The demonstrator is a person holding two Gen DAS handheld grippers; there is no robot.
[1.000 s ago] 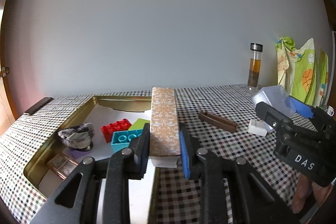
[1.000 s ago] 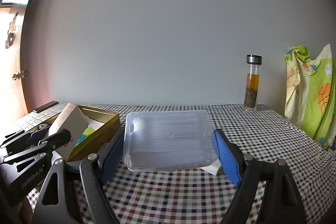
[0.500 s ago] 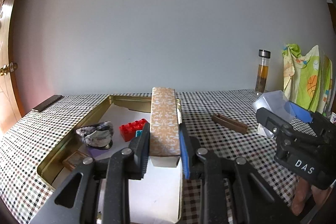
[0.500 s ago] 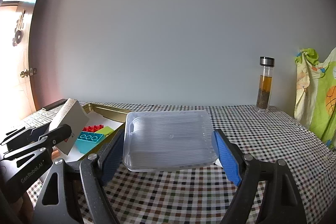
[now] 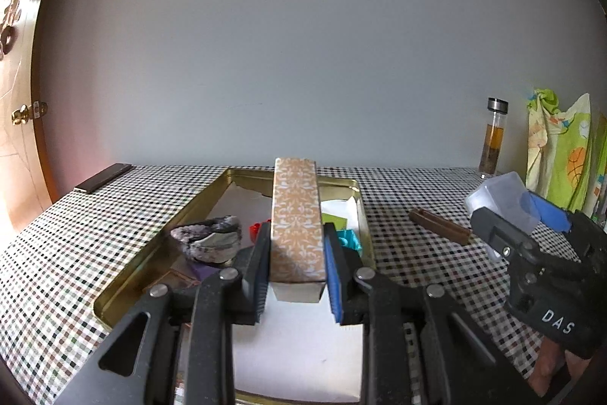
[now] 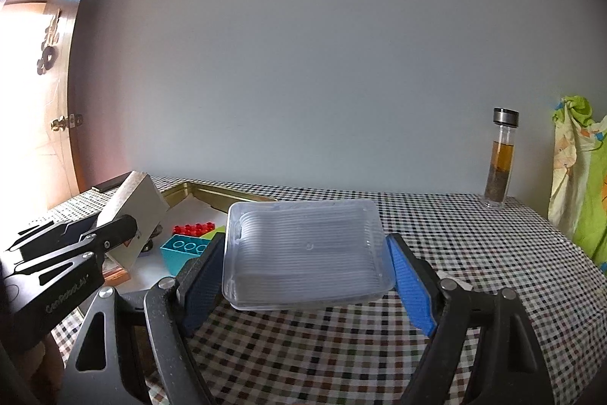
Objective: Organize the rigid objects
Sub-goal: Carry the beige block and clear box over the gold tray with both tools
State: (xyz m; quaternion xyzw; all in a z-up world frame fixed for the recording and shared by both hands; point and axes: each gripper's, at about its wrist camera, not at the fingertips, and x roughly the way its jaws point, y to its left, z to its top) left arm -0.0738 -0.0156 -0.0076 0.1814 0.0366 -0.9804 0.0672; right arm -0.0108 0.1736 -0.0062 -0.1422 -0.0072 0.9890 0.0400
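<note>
2 items are in hand: left tongs [image 5: 297, 266] pinch a box [image 5: 297, 219] over the tin [image 5: 151, 245], right tongs [image 6: 303, 276] clamp a tub [image 6: 305, 253]; neither placed.

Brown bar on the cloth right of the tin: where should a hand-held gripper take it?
Grip the brown bar across its narrow width near the middle, coming from above with the fingers square to its length. It lies flat and slanted on the checked cloth, clear of the tin.
</note>
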